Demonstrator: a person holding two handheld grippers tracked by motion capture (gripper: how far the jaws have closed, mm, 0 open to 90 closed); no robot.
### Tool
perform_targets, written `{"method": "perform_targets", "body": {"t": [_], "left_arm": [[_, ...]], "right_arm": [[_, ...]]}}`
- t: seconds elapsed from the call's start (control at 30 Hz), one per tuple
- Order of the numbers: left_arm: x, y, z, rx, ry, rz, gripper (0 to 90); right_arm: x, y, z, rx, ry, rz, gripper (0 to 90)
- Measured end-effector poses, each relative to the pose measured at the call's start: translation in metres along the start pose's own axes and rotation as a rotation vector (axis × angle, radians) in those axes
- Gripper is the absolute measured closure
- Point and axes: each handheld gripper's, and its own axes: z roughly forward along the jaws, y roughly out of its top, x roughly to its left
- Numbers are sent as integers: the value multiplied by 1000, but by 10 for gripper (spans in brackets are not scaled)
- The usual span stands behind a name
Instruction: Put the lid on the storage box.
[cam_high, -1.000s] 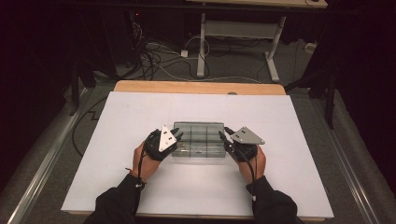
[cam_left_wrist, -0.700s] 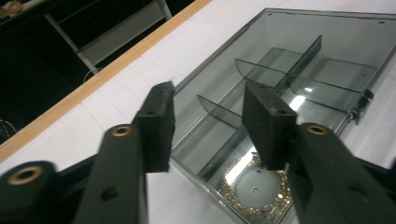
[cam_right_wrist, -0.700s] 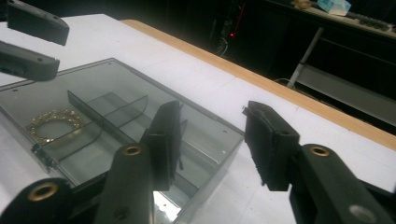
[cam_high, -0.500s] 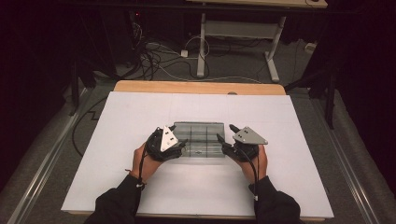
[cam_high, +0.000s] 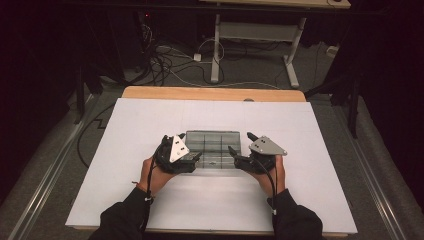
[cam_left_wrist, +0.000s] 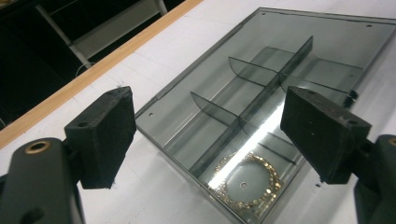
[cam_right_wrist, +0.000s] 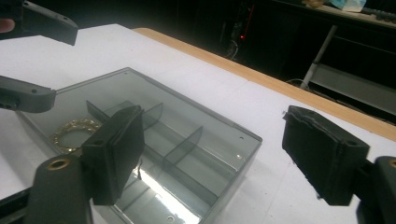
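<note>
A smoky clear compartment box lies flat at the middle of the white table. A gold bracelet rests in one end compartment, and it lies at the far left in the right gripper view. My left gripper is at the box's left end and my right gripper at its right end. Both have just been opening their jaws. In the left gripper view the box lies between the wide-apart pads of that gripper, untouched. The right gripper straddles a box corner, its pads clear of it.
The white sheet covers the table, with a wooden strip along its far edge. Cables and a desk frame sit on the dark floor beyond. The left gripper's jaws reach into the right gripper view's upper left.
Both grippers' jaws have spread apart and let go of the box ends. The hands and the box stayed where they were.
</note>
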Motion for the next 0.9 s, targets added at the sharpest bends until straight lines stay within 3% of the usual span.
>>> {"method": "perform_targets", "body": {"t": [0.63,0.9], "left_arm": [[-3,7,-19,-38,-46,31,172],[-8,8,-26,-63,-50,58,173]], "right_arm": [[3,6,-18,5,31,-28,194],[7,8,-26,-1,18,-68,208]]}}
